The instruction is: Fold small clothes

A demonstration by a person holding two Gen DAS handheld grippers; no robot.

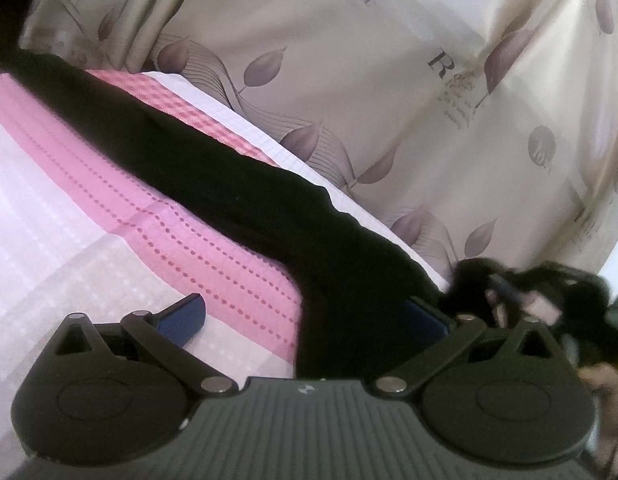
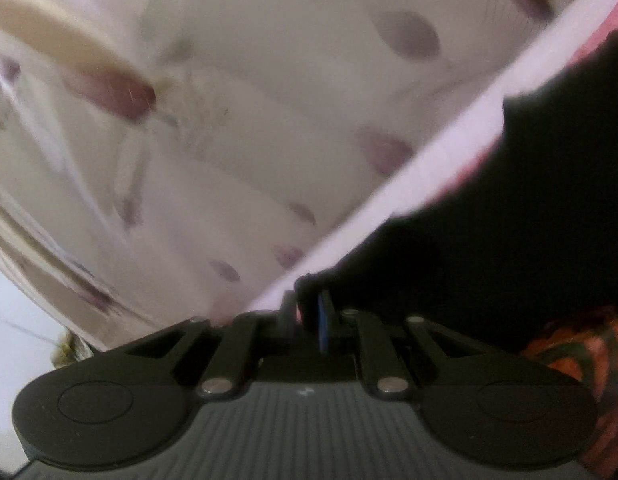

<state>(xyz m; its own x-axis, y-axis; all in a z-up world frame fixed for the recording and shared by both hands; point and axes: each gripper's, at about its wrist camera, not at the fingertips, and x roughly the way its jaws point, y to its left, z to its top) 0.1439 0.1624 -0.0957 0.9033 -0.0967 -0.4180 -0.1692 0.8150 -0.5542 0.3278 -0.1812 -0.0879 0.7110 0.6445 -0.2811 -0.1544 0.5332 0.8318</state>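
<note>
A long black garment (image 1: 237, 176) lies slantwise across the pink and white bedcover (image 1: 157, 216) in the left wrist view. My left gripper (image 1: 309, 308) is open wide just above the cover. Its left pad (image 1: 185, 314) is bare, and the garment's near end drapes over the right pad (image 1: 427, 318). In the blurred right wrist view, my right gripper (image 2: 309, 308) is shut on an edge of the black garment (image 2: 529, 220), which spreads to the right. The blue pad (image 2: 324, 320) shows beside the pinched cloth.
A beige curtain with purple leaf prints (image 1: 369, 100) hangs behind the bed's far edge (image 2: 389, 196). A blurred dark shape (image 1: 529, 296) sits at the garment's right end. Orange patterned fabric (image 2: 573, 356) shows at the lower right.
</note>
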